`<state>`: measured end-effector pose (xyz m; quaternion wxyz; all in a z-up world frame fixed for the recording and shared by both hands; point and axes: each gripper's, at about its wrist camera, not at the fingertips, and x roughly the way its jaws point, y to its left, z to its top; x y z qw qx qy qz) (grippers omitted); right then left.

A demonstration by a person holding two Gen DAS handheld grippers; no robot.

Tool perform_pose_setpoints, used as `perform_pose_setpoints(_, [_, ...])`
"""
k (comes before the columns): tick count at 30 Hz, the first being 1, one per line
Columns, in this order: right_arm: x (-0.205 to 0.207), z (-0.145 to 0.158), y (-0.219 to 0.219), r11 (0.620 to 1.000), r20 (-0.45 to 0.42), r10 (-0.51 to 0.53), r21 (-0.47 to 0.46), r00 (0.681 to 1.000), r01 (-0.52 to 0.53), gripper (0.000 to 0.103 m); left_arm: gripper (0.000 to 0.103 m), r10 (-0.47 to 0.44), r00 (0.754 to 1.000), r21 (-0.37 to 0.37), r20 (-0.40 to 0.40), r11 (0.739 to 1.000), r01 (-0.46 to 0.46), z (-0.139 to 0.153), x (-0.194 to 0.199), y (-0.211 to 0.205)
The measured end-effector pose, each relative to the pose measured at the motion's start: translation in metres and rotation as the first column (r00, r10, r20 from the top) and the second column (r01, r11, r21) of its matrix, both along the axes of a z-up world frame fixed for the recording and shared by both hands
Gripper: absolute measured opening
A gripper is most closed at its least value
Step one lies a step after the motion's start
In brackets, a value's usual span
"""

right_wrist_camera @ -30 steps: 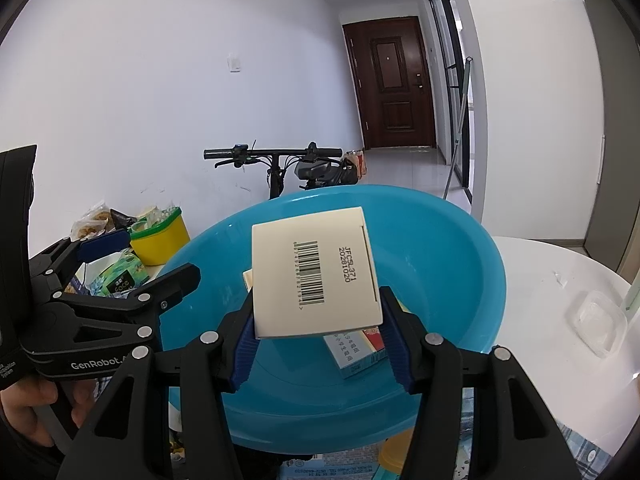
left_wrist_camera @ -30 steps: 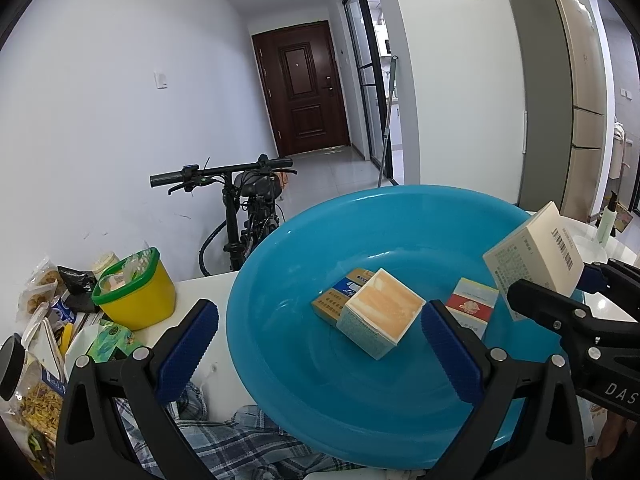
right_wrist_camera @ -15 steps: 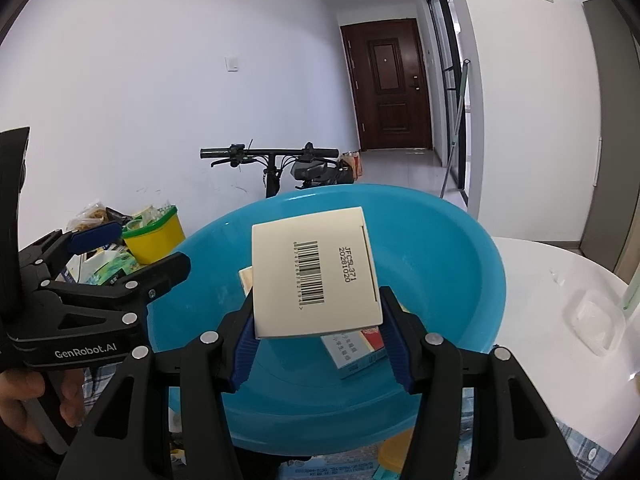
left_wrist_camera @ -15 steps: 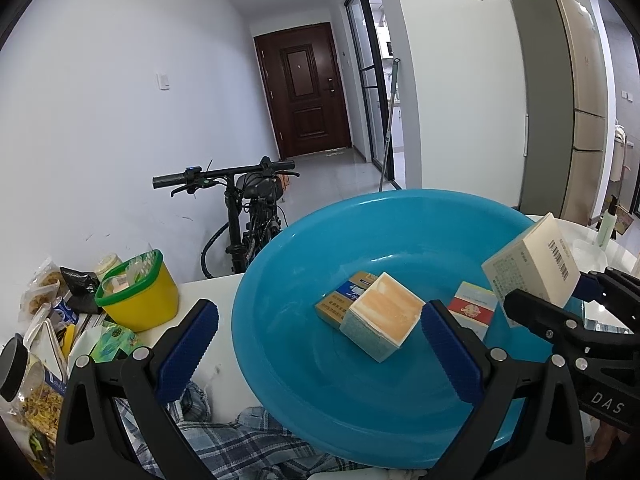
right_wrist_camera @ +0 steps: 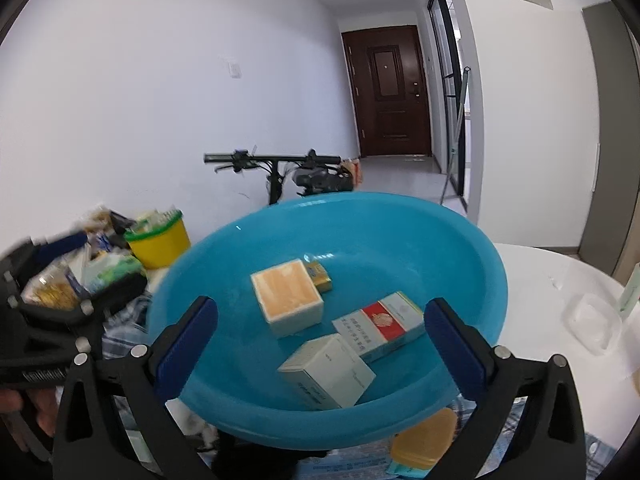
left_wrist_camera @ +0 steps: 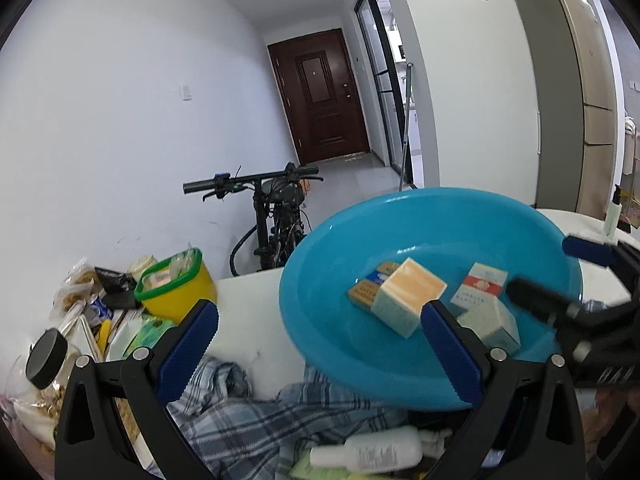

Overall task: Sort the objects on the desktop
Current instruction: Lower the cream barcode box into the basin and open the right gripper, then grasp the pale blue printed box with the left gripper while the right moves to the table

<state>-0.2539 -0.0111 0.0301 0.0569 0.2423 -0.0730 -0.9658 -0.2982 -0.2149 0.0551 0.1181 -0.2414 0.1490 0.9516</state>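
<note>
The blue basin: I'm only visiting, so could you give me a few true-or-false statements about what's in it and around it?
1. The blue basin holds four boxes. True.
2. The right gripper grips the pale box. False: its jaws are opening with nothing between them; the box lies in the basin.
3. The yellow tub sits inside the basin. False: it stands outside, beside it.
4. A bicycle stands behind the table. True.
5. The left gripper holds a bottle. False: it is open and empty.

Glossy blue plastic basin (right_wrist_camera: 460, 248), matt cardboard boxes (right_wrist_camera: 288, 296), checked cloth (left_wrist_camera: 256, 412)
</note>
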Motion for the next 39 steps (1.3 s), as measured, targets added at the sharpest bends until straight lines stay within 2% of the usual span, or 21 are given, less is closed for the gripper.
perform_pose_setpoints(2, [0.004, 0.005, -0.002, 1.000, -0.007, 0.025, -0.016, 1.000, -0.025, 0.103, 0.103, 0.021, 1.000, -0.026, -0.007, 0.999, -0.021, -0.002, 0.006, -0.004])
perform_pose_setpoints(4, [0.009, 0.012, -0.006, 1.000, -0.019, 0.029, 0.006, 0.999, -0.029, 0.103, 0.103, 0.033, 0.999, -0.034, -0.022, 0.999, -0.034, 0.000, 0.015, -0.009])
perform_pose_setpoints(8, [0.023, 0.016, -0.008, 0.998, -0.015, 0.047, 0.037, 0.999, -0.046, 0.103, 0.103, 0.009, 1.000, -0.005, -0.017, 1.000, -0.009, 0.008, 0.032, -0.018])
perform_pose_setpoints(14, [0.042, 0.014, 0.004, 0.999, 0.024, 0.024, 0.023, 0.999, -0.025, 0.103, 0.103, -0.006, 0.999, -0.033, -0.050, 0.999, 0.005, 0.012, 0.059, -0.017])
perform_pose_setpoints(18, [0.062, 0.010, 0.009, 0.999, 0.028, 0.029, 0.027, 0.999, -0.030, 0.103, 0.103, -0.007, 1.000, -0.047, -0.025, 0.999, 0.006, 0.002, 0.076, -0.021])
perform_pose_setpoints(21, [0.073, 0.000, 0.014, 0.998, 0.011, 0.054, 0.012, 0.998, -0.054, 0.103, 0.103, -0.029, 1.000, -0.020, 0.010, 0.999, 0.029, -0.010, 0.089, -0.031])
perform_pose_setpoints(24, [0.070, -0.014, 0.020, 0.997, 0.043, 0.073, -0.026, 0.996, -0.072, 0.103, 0.103, -0.057, 0.997, -0.003, 0.047, 0.998, 0.057, -0.025, 0.100, -0.042])
perform_pose_setpoints(27, [0.068, -0.027, 0.027, 0.993, 0.058, 0.089, -0.088, 0.994, -0.084, 0.103, 0.103, -0.147, 0.987, -0.037, 0.066, 0.988, 0.150, -0.043, 0.110, -0.047])
perform_pose_setpoints(30, [0.065, -0.035, 0.032, 0.990, 0.092, 0.078, -0.122, 0.993, -0.066, 0.103, 0.103, -0.208, 0.974, -0.116, 0.089, 0.969, 0.218, -0.062, 0.113, -0.052])
perform_pose_setpoints(32, [0.068, -0.034, 0.031, 0.992, 0.075, 0.059, -0.113, 0.995, -0.051, 0.103, 0.100, -0.217, 0.969, -0.168, 0.114, 0.958, 0.234, -0.074, 0.110, -0.053])
perform_pose_setpoints(33, [0.070, -0.032, 0.031, 0.995, 0.065, 0.044, -0.098, 0.997, -0.038, 0.103, 0.092, -0.230, 0.964, -0.186, 0.133, 0.950, 0.252, -0.080, 0.108, -0.053])
perform_pose_setpoints(34, [0.072, -0.030, 0.029, 0.996, 0.055, 0.042, -0.087, 0.998, -0.037, 0.103, 0.090, -0.247, 0.955, -0.199, 0.162, 0.940, 0.277, -0.087, 0.107, -0.052])
perform_pose_setpoints(39, [0.076, -0.027, 0.027, 0.996, 0.041, 0.046, -0.082, 0.998, -0.043, 0.103, 0.089, -0.274, 0.936, -0.224, 0.222, 0.919, 0.323, -0.110, 0.103, -0.044])
